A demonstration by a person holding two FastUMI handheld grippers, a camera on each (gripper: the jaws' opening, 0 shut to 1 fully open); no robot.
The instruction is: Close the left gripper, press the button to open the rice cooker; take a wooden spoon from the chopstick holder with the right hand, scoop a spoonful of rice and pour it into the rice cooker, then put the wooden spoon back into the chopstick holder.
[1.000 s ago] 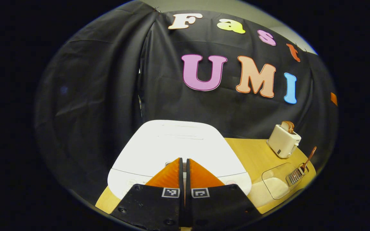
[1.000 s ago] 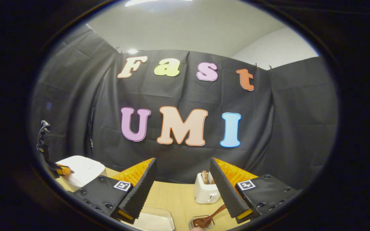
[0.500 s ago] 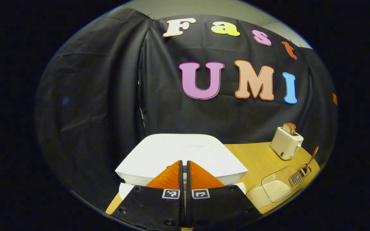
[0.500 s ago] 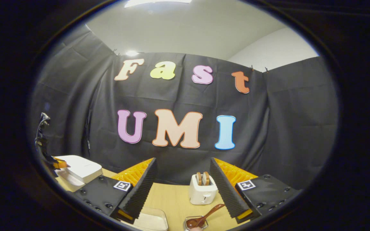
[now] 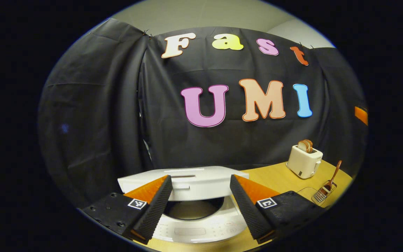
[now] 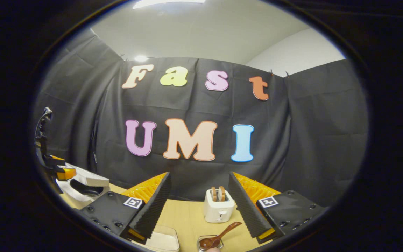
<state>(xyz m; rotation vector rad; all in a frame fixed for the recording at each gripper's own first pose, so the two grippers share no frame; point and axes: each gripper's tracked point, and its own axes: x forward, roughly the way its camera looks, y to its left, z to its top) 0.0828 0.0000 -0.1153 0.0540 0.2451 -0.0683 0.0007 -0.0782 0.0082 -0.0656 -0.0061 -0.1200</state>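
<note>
The white rice cooker point(image 5: 194, 231) sits just below my left gripper point(image 5: 200, 178), its lid point(image 5: 187, 182) lifted partway over the dark inner pot point(image 5: 192, 208). My left gripper is open with nothing between its fingers. Far right, the wooden spoon point(image 5: 332, 175) leans in the wire chopstick holder point(image 5: 322, 194). In the right gripper view, my right gripper point(image 6: 199, 178) is open and empty above the table. The spoon point(image 6: 219, 238) lies in the holder point(image 6: 206, 243) below it. The clear rice container point(image 6: 163, 239) is to the left. The cooker point(image 6: 82, 187) stands far left, under the left gripper point(image 6: 56, 168).
A white toaster point(image 6: 218, 209) with bread slices stands at the back of the wooden table point(image 6: 191, 218), also seen as the toaster point(image 5: 304, 161) in the left gripper view. Black cloth walls close in the table on all sides.
The cooker lid has sprung up from flat to partly raised. My left gripper went from shut to open and drew back from the button. The right gripper has hardly moved.
</note>
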